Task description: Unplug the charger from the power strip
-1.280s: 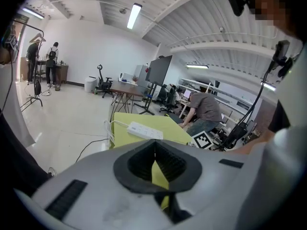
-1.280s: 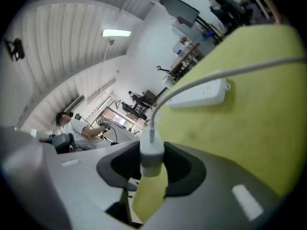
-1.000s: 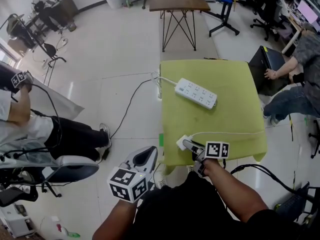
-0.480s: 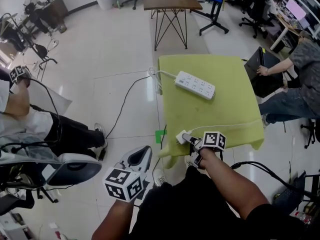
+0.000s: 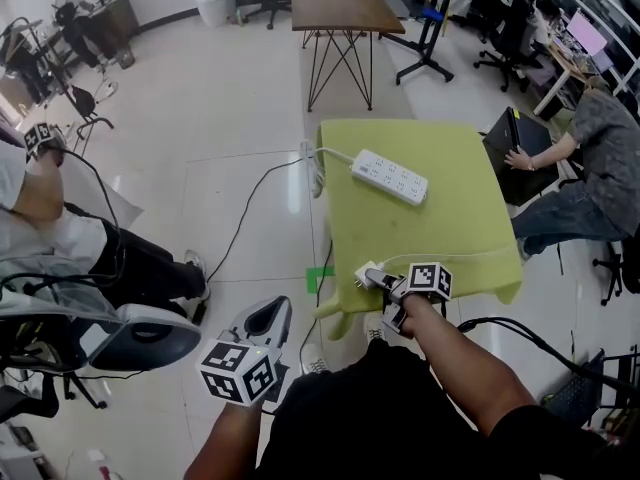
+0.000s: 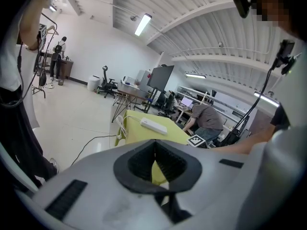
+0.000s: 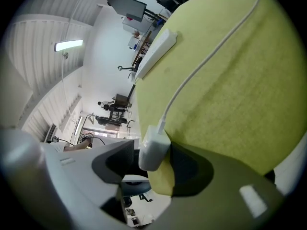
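Charger (image 5: 367,274) is already out of the strip (image 5: 390,177).

Head view: the charger sits at the near edge of the table (image 5: 440,218), between the jaws of the right gripper (image 5: 379,283). The strip lies well ahead of those jaws and well apart from the charger. The cable (image 5: 470,257) trails off to the jaws' right along the table edge. Nothing stands up from the strip, though we can't check every socket from here. The left gripper (image 5: 264,318) hangs off the table, well to the left of the right jaws.

Left gripper view: jaws together with nothing between them. Table and strip are far beyond the tips, so this gripper looks idle.

Right gripper view: jaws apart and opening. The charger lies between them on the table's edge. There's a clear gap to one pad. The other pad is just beside it, and we can't tell whether they touch. The cable runs forward from the charger, away from the jaws, and the strip is far past the tips.

Our read on status:
- **Done:** the unplug itself.
- **Left:** finish the release and back the right gripper clear.
- **Risk:** the charger sits right on the edge and could slip off once the jaws let go.
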The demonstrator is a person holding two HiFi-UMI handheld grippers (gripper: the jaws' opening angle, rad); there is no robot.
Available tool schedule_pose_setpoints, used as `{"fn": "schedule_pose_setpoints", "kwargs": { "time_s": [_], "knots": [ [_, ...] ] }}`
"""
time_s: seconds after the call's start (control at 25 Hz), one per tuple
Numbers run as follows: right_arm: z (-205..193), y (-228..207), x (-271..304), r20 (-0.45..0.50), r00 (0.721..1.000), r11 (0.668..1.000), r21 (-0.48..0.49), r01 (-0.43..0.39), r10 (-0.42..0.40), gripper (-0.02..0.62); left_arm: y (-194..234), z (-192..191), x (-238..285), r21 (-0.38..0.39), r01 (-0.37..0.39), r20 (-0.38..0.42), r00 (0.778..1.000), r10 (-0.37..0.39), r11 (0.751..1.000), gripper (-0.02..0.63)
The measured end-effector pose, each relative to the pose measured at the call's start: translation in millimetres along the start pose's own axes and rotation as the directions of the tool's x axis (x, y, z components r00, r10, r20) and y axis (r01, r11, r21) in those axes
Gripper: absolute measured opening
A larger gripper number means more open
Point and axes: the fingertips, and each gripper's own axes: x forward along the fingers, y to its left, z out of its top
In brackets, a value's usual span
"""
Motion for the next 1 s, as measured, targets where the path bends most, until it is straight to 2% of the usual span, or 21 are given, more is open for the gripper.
{"fn": "schedule_pose_setpoints", "kwargs": {
  "time_s": [0.24,0.4,0.52,0.64,0.72,0.8,0.88,1.0],
  "knots": [
    [-6,-8,-11,0.019,1.0,1.0,0.009,0.016,-0.016,0.241,-1,0,3,0.01,0.027,-0.003,1.0,-0.027,1.0,0.006],
    [-10,-15,-30,0.063,0.997,0.999,0.014,0.036,-0.037,0.249,-10,0,7,0.027,0.083,-0.021,0.996,-0.082,0.996,0.007],
    [-15,-11,-55,0.128,0.992,1.0,0.017,0.018,-0.02,0.249,-21,-10,13,0.035,0.132,-0.062,0.99,-0.13,0.991,0.008],
    [-17,11,-91,0.251,0.966,0.996,-0.075,-0.045,0.062,0.24,-34,-26,26,0.06,0.2,-0.133,0.973,-0.19,0.978,0.008],
    [-23,34,-116,0.315,0.936,0.98,-0.168,-0.107,0.156,0.2,-45,-30,34,0.087,0.242,-0.166,0.96,-0.226,0.966,0.008],
    [-33,60,-143,0.346,0.902,0.952,-0.252,-0.175,0.257,0.126,-61,-30,40,0.111,0.282,-0.18,0.949,-0.26,0.953,0.006],
    [-46,87,-171,0.351,0.868,0.914,-0.33,-0.236,0.351,0.005,-80,-29,41,0.125,0.319,-0.184,0.938,-0.294,0.939,0.006],
    [-68,124,-207,0.325,0.828,0.853,-0.423,-0.304,0.457,0.002,-108,-29,38,0.143,0.363,-0.188,0.923,-0.335,0.921,0.006]
  ]
}}
